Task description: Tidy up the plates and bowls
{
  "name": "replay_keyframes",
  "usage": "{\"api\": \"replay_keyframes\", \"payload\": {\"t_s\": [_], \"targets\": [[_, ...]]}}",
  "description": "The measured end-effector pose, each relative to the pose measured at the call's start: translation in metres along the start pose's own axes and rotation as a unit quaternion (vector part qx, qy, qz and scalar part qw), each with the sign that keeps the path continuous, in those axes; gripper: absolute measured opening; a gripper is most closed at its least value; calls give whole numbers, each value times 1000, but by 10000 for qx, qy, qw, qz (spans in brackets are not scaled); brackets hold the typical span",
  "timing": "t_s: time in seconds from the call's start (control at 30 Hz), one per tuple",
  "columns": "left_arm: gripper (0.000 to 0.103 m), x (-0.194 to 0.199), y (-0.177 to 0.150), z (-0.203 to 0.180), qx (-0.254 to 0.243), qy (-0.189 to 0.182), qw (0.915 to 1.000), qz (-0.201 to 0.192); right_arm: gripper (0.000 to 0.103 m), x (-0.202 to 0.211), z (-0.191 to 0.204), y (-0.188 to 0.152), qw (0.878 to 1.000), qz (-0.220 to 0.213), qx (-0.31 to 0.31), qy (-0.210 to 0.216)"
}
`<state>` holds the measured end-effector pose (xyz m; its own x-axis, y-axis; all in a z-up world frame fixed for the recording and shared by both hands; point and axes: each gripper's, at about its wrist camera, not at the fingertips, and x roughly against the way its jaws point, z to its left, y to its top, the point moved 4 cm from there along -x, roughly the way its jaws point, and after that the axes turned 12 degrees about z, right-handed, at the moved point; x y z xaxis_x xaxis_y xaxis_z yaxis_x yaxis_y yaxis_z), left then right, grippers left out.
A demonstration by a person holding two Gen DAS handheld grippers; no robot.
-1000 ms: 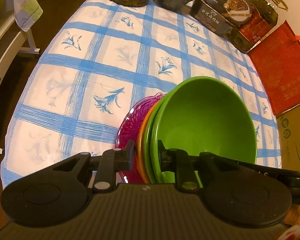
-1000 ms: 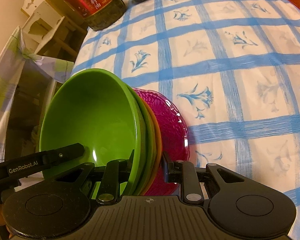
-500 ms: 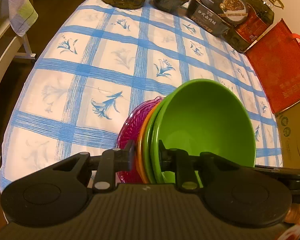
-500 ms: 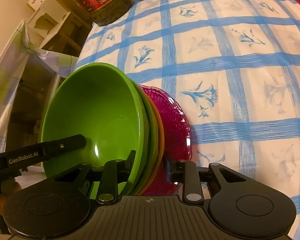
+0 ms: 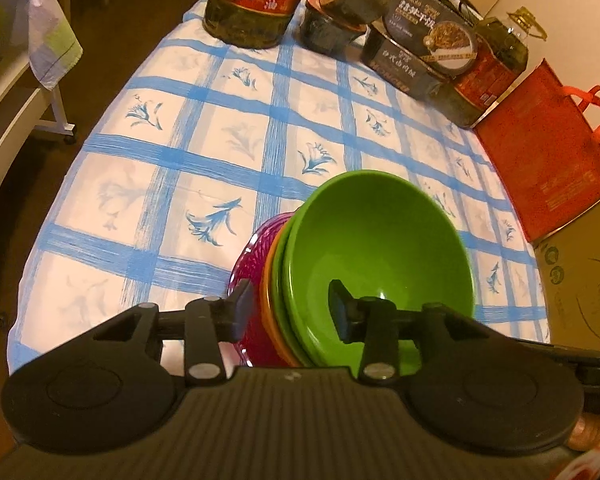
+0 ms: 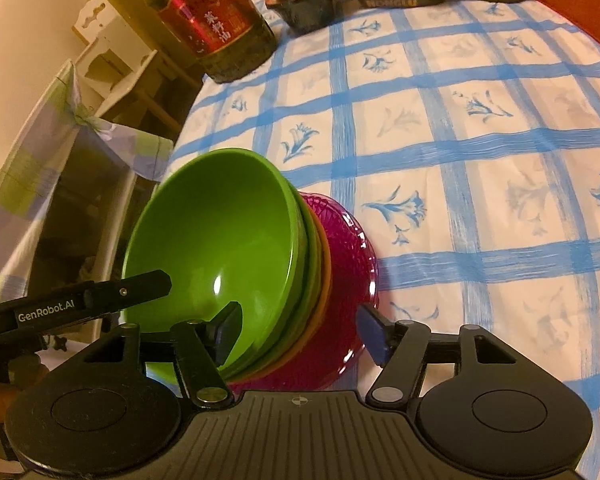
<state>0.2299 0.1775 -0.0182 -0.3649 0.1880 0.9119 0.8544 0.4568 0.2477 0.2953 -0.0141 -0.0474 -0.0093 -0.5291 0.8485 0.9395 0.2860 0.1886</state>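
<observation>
A green bowl (image 5: 380, 248) sat nested in a green dish, an orange dish (image 5: 269, 280) and a ribbed magenta plate (image 6: 350, 264), the stack's near rim lying between my parted fingers (image 5: 242, 304).

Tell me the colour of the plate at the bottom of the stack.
The bottom plate is magenta with a textured, cut-glass pattern; the right wrist view shows it best.

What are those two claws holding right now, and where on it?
Nothing. Both the left gripper and right gripper have just been opening; their jaws straddle the rim of the stacked dishes without pressing on it.
</observation>
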Motion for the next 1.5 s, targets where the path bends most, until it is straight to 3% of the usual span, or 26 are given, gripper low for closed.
{"api": "replay_keyframes", "payload": {"t_s": [0.13, 0.27, 0.33, 0.53, 0.77, 1.17, 1.5], "targets": [[53, 19, -12, -1, -74, 23, 9997, -240, 65, 15, 3, -10, 9999, -151, 39, 34], [60, 40, -28, -3, -127, -39, 9987, -487, 65, 32, 5, -23, 9991, -411, 80, 91], [72, 48, -37, -4, -169, -70, 9982, -569, 65, 41, 7, -32, 9982, -582, 151, 81], [88, 62, -69, -3, -278, 20, 9960, -848, 69, 56, 14, -64, 9943, -880, 557, -219], [94, 60, -112, 2, -384, 316, 9936, -1015, 79, 55, 12, -105, 9907, -1034, 722, -502], [99, 62, -166, 4, -662, 874, 9849, -1343, 79, 53, -4, -161, 9856, -1151, 825, -924], [99, 58, -194, 3, -688, 773, 9880, -1143, 79, 56, -1, -191, 9805, -1375, 859, -1113]]}}
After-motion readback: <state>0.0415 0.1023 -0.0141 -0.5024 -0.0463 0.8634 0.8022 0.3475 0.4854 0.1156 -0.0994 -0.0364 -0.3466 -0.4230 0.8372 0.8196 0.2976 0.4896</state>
